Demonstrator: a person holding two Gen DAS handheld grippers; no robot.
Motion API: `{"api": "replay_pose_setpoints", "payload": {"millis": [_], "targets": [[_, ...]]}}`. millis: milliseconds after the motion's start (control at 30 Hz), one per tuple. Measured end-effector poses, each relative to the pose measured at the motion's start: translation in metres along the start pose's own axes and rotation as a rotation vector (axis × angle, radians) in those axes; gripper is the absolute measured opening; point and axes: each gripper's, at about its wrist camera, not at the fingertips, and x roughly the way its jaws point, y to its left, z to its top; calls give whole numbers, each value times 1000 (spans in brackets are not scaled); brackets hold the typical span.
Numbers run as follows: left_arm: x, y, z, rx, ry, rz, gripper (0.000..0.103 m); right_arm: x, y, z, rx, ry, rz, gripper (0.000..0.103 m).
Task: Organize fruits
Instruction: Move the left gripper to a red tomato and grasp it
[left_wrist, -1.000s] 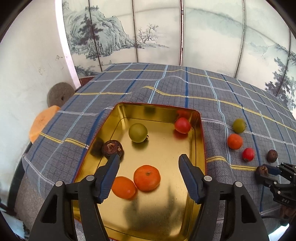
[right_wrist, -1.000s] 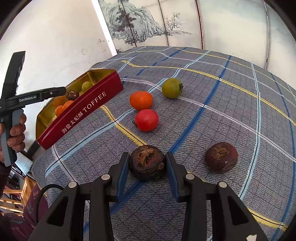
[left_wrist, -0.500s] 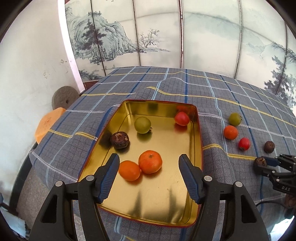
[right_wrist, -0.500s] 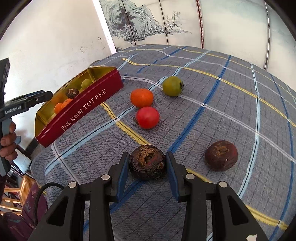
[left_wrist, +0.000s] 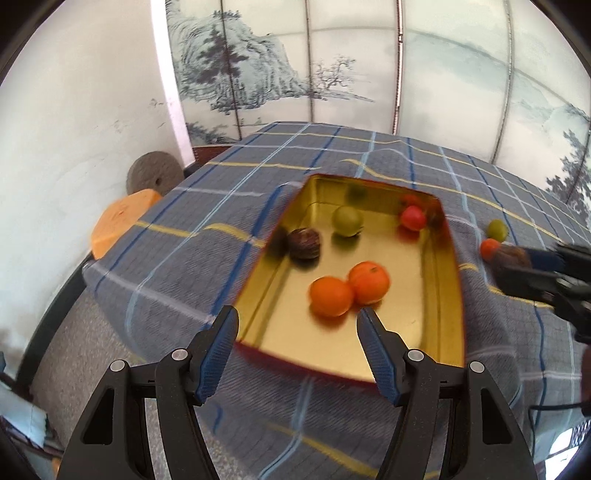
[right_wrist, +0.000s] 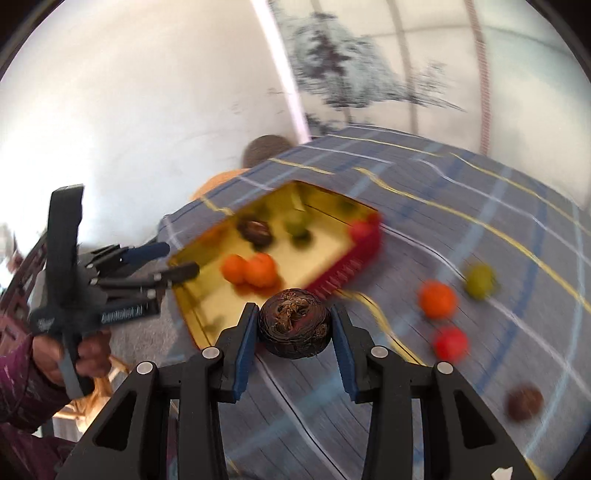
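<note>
A gold tin tray (left_wrist: 439, 332) with red outer walls (right_wrist: 347, 269) lies on the checked cloth. It holds two oranges (left_wrist: 349, 290), a dark brown fruit (left_wrist: 304, 243), a green fruit (left_wrist: 347, 220) and a red fruit (left_wrist: 413, 218). My right gripper (right_wrist: 293, 326) is shut on a dark brown wrinkled fruit (right_wrist: 293, 321), lifted just off the tray's near corner. It also shows at the right of the left wrist view, as right gripper (left_wrist: 539, 273). My left gripper (left_wrist: 299, 332) is open and empty above the tray's near edge.
On the cloth right of the tray lie an orange (right_wrist: 437, 298), a green fruit (right_wrist: 479, 280), a red fruit (right_wrist: 450, 343) and a brown fruit (right_wrist: 524, 401). An orange cushion (left_wrist: 118, 218) and a grey disc (left_wrist: 153, 177) sit past the table's left edge. A painted screen stands behind.
My right gripper has lifted the brown fruit off the cloth and carried it left toward the tray. My left gripper has drawn back from over the tray toward its near edge.
</note>
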Motion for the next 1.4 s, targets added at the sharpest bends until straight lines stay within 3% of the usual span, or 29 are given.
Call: {"api": "replay_pose_setpoints", "payload": {"millis": [167, 267, 300, 367, 500, 600, 700, 933, 1100, 1233, 1400], "targets": [[-10, 14, -7, 6, -3, 9, 67, 53, 19, 17, -47, 76, 11, 37], [-15, 15, -7, 14, -11, 5, 68, 69, 26, 19, -72, 114, -43, 39], [-16, 15, -6, 16, -18, 4, 68, 69, 26, 19, -66, 108, -49, 41], [-17, 13, -4, 16, -24, -6, 70, 52, 19, 19, -19, 25, -38, 61], [-19, 5, -2, 26, -25, -36, 70, 16, 14, 16, 14, -79, -9, 67], [-21, -5, -1, 47, -31, -50, 70, -20, 14, -4, -3, -133, -73, 70], [-23, -17, -1, 76, -35, -67, 71, -49, -3, -36, 19, -148, -194, 75], [-26, -53, 5, 165, -34, -108, 71, -122, -109, -118, 264, -105, -473, 75], [-27, -86, 11, 229, -28, -165, 71, -157, -162, -155, 353, -58, -667, 76], [-20, -111, 21, 247, 19, -256, 71, -170, -189, -178, 431, -45, -692, 77], [-2, -153, 33, 292, 87, -337, 68, -172, -201, -195, 478, -60, -659, 79]]}}
